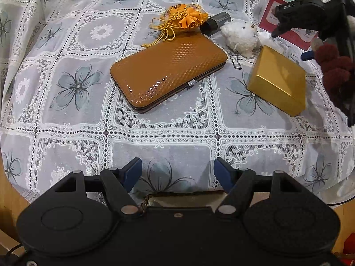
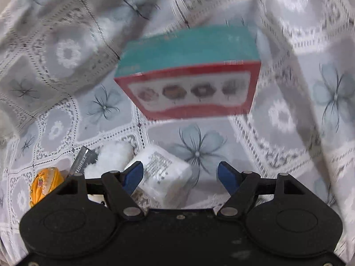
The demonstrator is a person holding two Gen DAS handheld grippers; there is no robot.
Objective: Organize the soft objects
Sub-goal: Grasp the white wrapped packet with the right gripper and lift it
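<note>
- One lace tablecloth [image 1: 168, 133] covers the whole table, white openwork squares printed with grey-blue flowers.
- Soft things, three counted: one orange satin drawstring pouch [image 1: 186, 20] with ruffled mouth and knotted cord at twelve o'clock, one fluffy white plush toy [image 1: 240, 37] with a bead chain at one o'clock, and one dark red woolly plush [image 1: 332, 66] at three o'clock beside the other gripper.
- Hard things: one glossy tan case [image 1: 168, 73] with a dimpled surface and a metal clasp, lying flat at centre; one gold cardboard box [image 1: 278, 79] at two o'clock; one dark cylinder [image 1: 216, 23] touching the pouch.
- One red-and-teal carton [image 2: 190, 73], blurred, stands ahead of the right gripper [image 2: 180, 175].
- One white printed packet [image 2: 164, 173] lies just before its left finger.
- Left gripper [image 1: 178, 173]: blue-padded fingers spread apart, nothing between them.
- Right gripper: fingers spread, pinching nothing.
</note>
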